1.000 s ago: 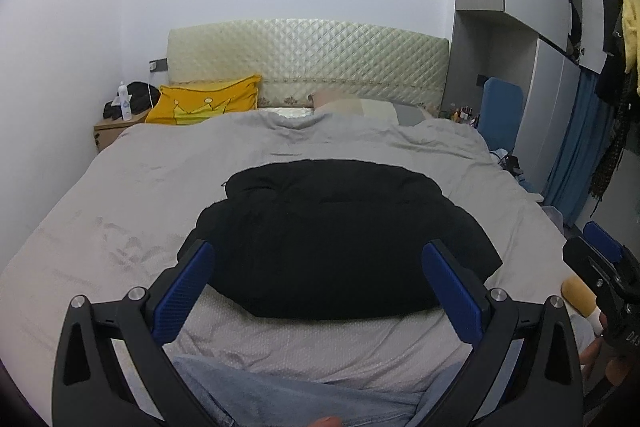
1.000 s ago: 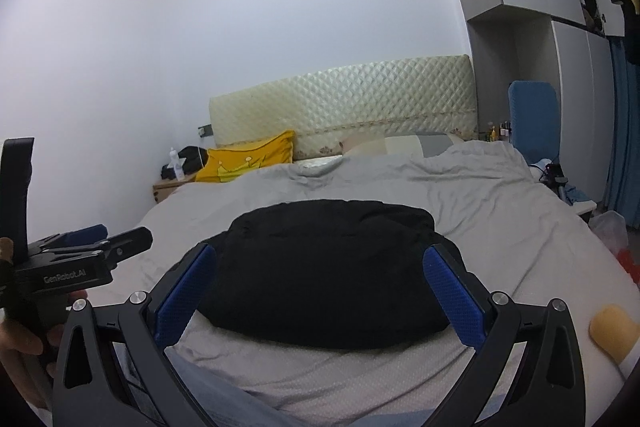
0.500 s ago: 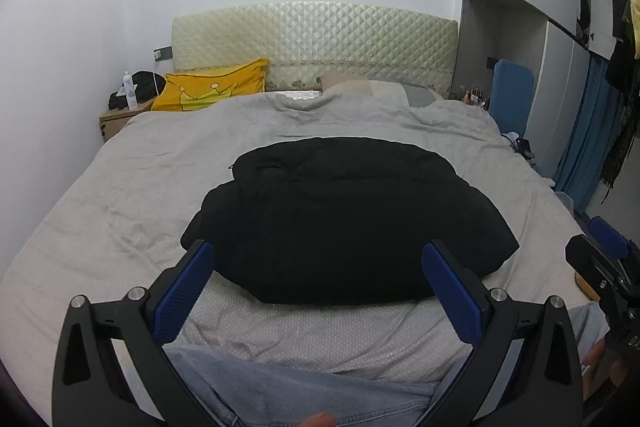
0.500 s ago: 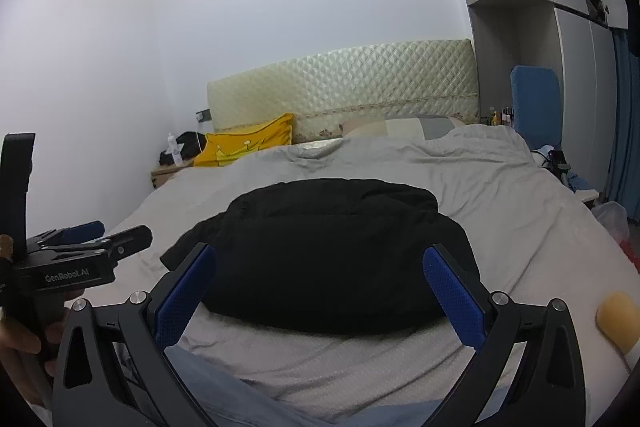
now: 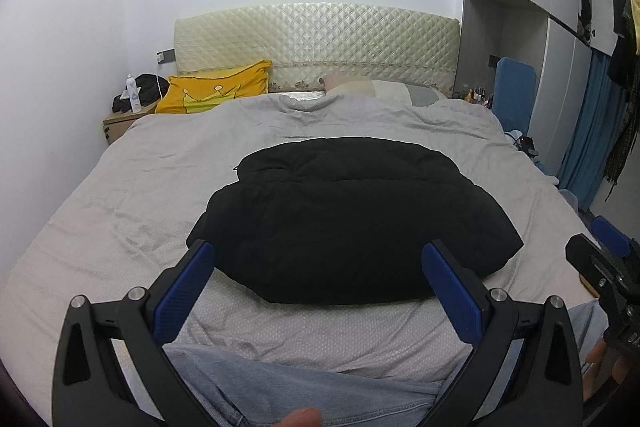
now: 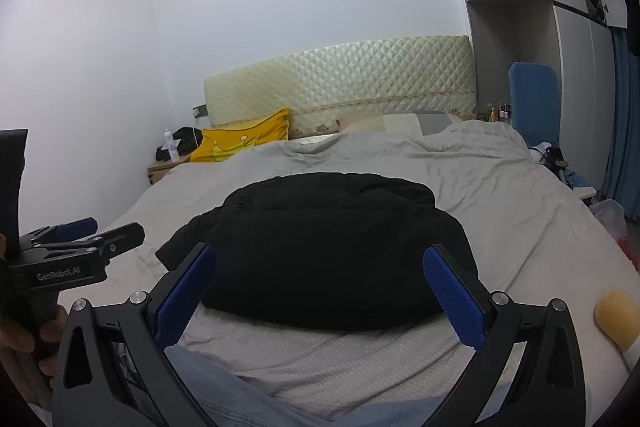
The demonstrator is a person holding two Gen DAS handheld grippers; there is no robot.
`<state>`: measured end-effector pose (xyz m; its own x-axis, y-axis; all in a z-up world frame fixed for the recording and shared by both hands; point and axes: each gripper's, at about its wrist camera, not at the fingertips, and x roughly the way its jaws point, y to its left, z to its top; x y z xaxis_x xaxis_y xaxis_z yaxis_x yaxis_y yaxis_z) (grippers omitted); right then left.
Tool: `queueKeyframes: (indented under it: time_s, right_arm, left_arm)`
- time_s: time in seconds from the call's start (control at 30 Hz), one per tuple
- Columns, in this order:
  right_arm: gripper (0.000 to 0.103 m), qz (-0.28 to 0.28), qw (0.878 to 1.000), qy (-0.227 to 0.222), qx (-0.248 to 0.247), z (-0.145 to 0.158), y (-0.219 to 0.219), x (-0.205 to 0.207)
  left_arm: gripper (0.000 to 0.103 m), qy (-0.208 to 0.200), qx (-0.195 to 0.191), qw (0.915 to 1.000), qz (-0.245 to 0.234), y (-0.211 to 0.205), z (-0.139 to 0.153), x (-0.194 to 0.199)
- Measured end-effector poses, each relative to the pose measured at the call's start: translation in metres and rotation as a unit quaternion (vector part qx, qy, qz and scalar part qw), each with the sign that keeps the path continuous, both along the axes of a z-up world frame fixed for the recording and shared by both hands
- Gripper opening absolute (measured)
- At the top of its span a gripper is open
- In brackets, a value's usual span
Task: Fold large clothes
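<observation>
A black puffy jacket (image 5: 352, 219) lies in a folded bundle in the middle of the grey bed (image 5: 160, 187); it also shows in the right wrist view (image 6: 324, 247). My left gripper (image 5: 318, 259) is open and empty, held above the bed's near edge, short of the jacket. My right gripper (image 6: 318, 263) is open and empty too, at about the same distance. The left gripper shows at the left edge of the right wrist view (image 6: 76, 251), and the right gripper at the right edge of the left wrist view (image 5: 604, 259).
A quilted headboard (image 5: 316, 47), a yellow pillow (image 5: 216, 93) and other pillows (image 5: 384, 89) are at the far end. A nightstand (image 5: 124, 119) with a bottle stands at the far left. Wardrobes and a blue chair (image 5: 514, 87) are on the right. The person's jeans (image 5: 304, 391) are below.
Both views have shifted a little: the jacket now sits slightly lower and closer in frame. Both grippers stay open and nothing on the bed has moved.
</observation>
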<state>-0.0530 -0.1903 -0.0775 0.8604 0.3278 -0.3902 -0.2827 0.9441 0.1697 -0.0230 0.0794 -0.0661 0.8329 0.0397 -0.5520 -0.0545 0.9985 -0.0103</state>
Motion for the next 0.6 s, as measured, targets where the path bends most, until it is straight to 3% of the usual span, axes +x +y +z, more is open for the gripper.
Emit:
queueKeyframes:
  time_s: [0.6]
  right_arm:
    - [0.103,-0.005,1.000,0.001,-0.010,0.001,0.000,-0.005]
  left_arm:
    - [0.103,0.006,-0.036,0.9992,-0.015,0.010,0.003,-0.009]
